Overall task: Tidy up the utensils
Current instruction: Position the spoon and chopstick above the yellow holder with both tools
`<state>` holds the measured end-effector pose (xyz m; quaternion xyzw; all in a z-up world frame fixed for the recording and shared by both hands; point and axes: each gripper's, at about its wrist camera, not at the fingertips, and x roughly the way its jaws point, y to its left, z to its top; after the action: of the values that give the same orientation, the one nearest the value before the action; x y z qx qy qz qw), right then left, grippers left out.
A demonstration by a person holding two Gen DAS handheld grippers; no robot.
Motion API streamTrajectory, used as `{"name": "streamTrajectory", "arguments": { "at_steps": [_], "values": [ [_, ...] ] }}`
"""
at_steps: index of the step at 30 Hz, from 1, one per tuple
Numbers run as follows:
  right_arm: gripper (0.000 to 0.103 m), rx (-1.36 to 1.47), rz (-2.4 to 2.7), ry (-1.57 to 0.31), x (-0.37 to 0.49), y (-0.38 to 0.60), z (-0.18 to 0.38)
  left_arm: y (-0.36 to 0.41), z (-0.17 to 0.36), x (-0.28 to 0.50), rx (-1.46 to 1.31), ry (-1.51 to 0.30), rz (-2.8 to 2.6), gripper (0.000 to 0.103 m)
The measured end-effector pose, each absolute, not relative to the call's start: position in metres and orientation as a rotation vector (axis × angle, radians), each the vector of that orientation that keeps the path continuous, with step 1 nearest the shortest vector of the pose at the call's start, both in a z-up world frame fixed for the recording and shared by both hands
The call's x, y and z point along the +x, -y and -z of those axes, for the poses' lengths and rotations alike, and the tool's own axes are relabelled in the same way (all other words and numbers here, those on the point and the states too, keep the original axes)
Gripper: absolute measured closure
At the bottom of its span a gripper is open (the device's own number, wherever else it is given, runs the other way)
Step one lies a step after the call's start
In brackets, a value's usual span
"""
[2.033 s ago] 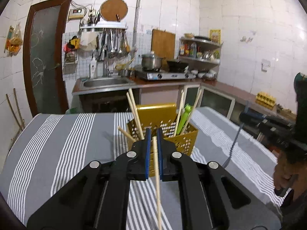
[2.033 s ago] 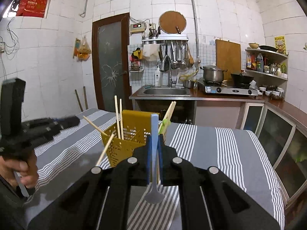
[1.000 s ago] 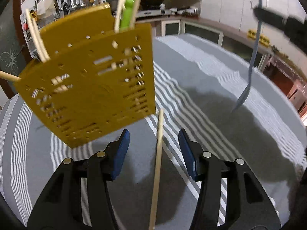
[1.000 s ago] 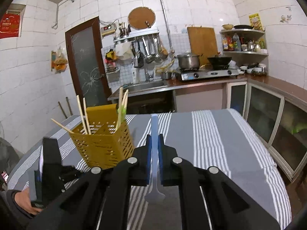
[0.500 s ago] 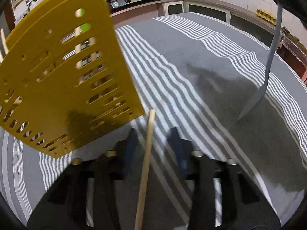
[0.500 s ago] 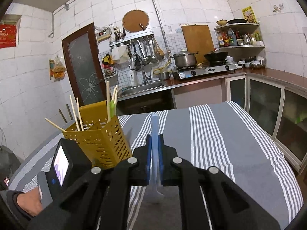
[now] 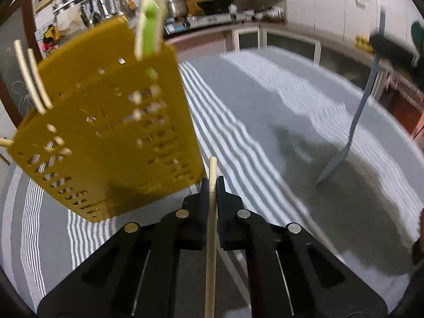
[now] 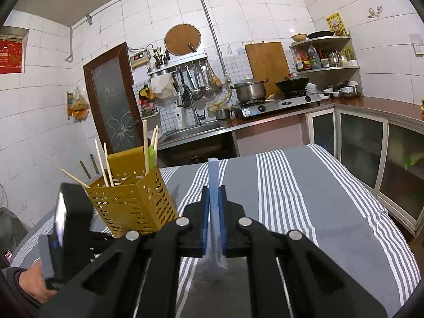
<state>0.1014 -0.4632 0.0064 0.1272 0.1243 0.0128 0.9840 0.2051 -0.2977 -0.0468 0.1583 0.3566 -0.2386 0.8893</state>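
Note:
A yellow perforated utensil holder (image 7: 106, 137) stands on the striped table, also in the right wrist view (image 8: 132, 201). It holds several wooden chopsticks (image 8: 102, 163) and a green utensil (image 7: 151, 29). My left gripper (image 7: 211, 185) is shut on a wooden chopstick (image 7: 210, 238), just right of the holder's near corner. My right gripper (image 8: 213, 196) is shut on a pale blue spatula (image 8: 213, 185), held upright above the table; the spatula also shows in the left wrist view (image 7: 357, 116), hanging at the right.
The table has a grey cloth with white stripes (image 8: 291, 190). Behind it are a sink counter (image 8: 196, 129), a stove with a pot (image 8: 250, 90), glass-front cabinets (image 8: 371, 143) at the right and a dark door (image 8: 111, 100).
The left gripper opened about a second ago, then closed again on the chopstick. It has stayed low beside the holder. The right gripper keeps hold of the spatula, almost unmoved.

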Motion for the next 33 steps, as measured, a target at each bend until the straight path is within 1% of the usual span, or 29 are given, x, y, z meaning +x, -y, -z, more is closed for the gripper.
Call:
{"name": "streamTrajectory", "arguments": {
  "at_steps": [13, 33],
  "values": [
    [0.096, 0.236, -0.042, -0.207, 0.095, 0.454, -0.009, 0.25, -0.01, 0.171, 0.211, -0.528, 0.496, 0.099],
    [0.096, 0.166, -0.088, -0.149, 0.077, 0.427, -0.02, 0.188, -0.046, 0.158, 0.075, -0.418, 0.478, 0.098]
  ]
}}
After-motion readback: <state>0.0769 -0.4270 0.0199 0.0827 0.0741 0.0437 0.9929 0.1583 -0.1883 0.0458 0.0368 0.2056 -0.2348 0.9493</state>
